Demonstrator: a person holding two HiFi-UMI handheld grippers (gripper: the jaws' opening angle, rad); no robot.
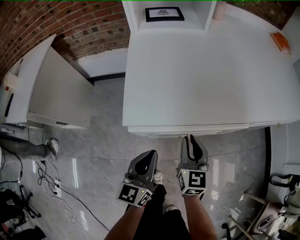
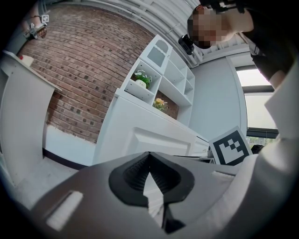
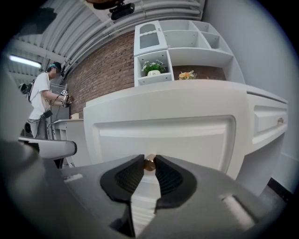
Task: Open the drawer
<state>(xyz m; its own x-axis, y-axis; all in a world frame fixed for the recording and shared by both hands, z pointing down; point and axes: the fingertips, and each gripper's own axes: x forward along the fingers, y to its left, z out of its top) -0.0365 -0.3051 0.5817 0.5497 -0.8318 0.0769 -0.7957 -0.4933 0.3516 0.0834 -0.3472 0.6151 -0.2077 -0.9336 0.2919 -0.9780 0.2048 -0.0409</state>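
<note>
Closest to us are our two forearms and the marker cubes, the left cube [image 1: 135, 194] and the right cube [image 1: 193, 183], above the pale marble floor [image 1: 103, 154]. The right gripper [image 1: 189, 138] reaches level with the front edge of the white cabinet [image 1: 197, 70]. In the right gripper view its fingers are narrowed onto the small brass knob [image 3: 149, 163] of the drawer [image 3: 163, 135], one pad on each side and touching it. From the head view that drawer shows only as a thin white strip under the cabinet top, right at the gripper's tip. We cannot tell whether it is pulled out at all. The left gripper [image 1: 151, 153] hangs beside the right one, short of the cabinet, with its fingertips together on nothing. A framed picture [image 1: 164, 14] stands in the shelf at the back of the top, and a brick wall [image 1: 70, 23] runs behind. Loose cables [image 1: 61, 197] lie on the floor at left.
</note>
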